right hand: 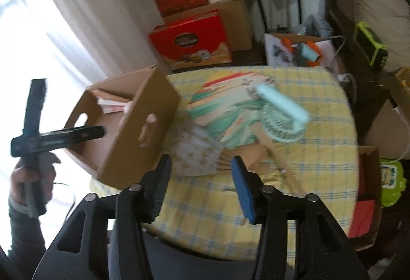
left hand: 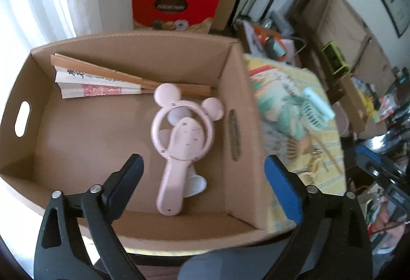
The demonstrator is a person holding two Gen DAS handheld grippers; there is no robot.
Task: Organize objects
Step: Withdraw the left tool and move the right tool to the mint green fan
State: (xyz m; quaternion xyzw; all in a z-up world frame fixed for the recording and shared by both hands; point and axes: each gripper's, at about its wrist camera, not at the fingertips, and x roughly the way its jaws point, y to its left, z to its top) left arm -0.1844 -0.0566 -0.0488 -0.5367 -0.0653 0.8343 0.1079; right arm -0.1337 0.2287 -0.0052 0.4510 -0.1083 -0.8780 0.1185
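The left tool [left hand: 205, 190] stands spread wide and empty above the cardboard box [left hand: 115, 39]. The pink mouse-eared handheld fan [left hand: 179, 136] lies free on the box floor between and beyond the fingers, touched by neither, its ears over the handle end of a folded paper fan [left hand: 102, 80] by the far wall. The step looks like letting go and withdrawing; it should lift straight clear so that neither finger clips the pink fan or the box wall.

The right tool [right hand: 202, 187] is partly spread with nothing in it, over the yellow checked counter [right hand: 320, 164].

Only the left wrist view shows the box floor and how the two fans lie. Only the right wrist view shows what is left outside: a mint handheld fan [right hand: 282, 111] on an open painted fan [right hand: 225, 113] beside the box, and the hand [right hand: 30, 177] gripping the left tool.
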